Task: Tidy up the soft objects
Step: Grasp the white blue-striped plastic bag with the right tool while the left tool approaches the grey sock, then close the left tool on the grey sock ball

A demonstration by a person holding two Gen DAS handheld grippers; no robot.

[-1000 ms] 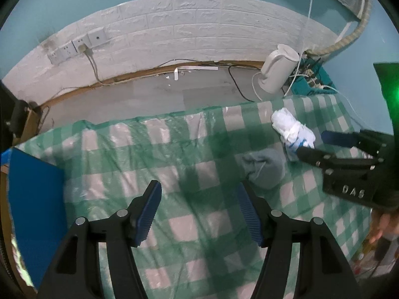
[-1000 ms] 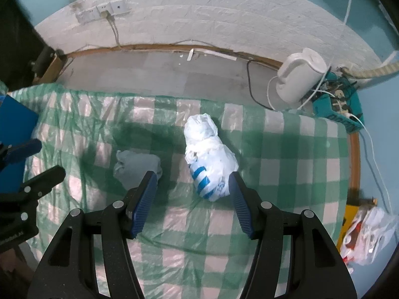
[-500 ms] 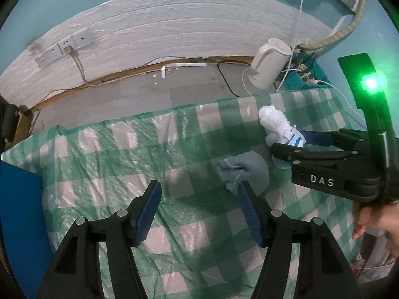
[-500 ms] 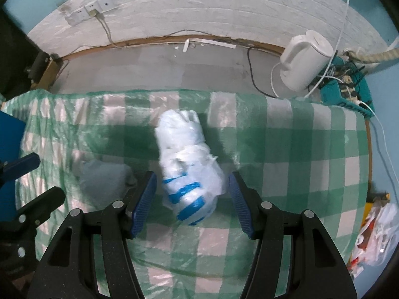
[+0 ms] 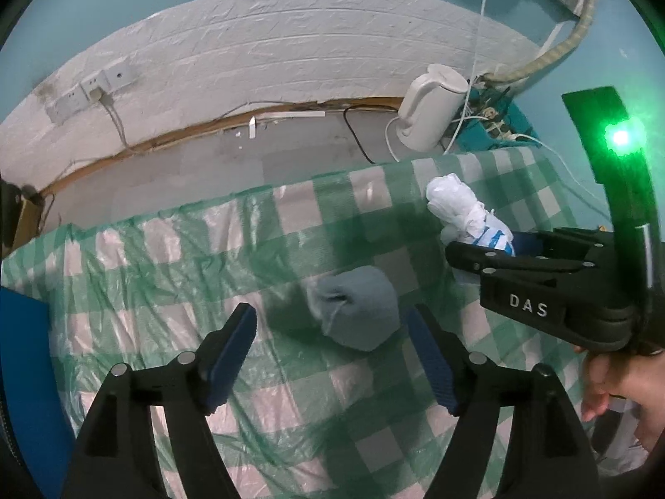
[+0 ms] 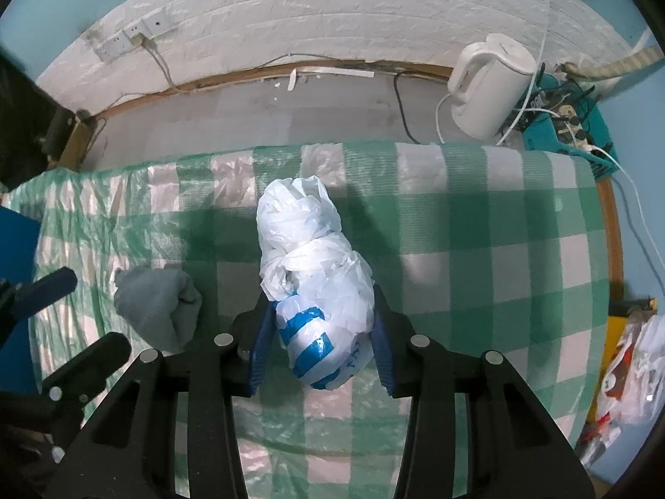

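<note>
A white plastic bag bundle with blue stripes [image 6: 316, 274] lies on the green checked tablecloth [image 6: 478, 249]. My right gripper [image 6: 320, 341] is open, its blue pads on either side of the bundle's near end. The bundle also shows in the left wrist view [image 5: 461, 212], with the right gripper [image 5: 490, 253] around it. A balled grey sock [image 5: 353, 307] lies just left of the bundle; it also shows in the right wrist view [image 6: 158, 312]. My left gripper [image 5: 332, 345] is open, the sock just ahead between its fingers.
A white electric kettle [image 6: 486, 87] stands on the floor beyond the table's far edge, beside a teal tray of cables [image 6: 569, 124]. A blue panel [image 5: 25, 374] lies at the table's left. A plastic bag [image 6: 623, 378] lies on the floor at right.
Both grippers moved forward. The right gripper's fingers now straddle the white bundle and have narrowed around it. The left gripper shifted right until the grey sock lies between its fingers.
</note>
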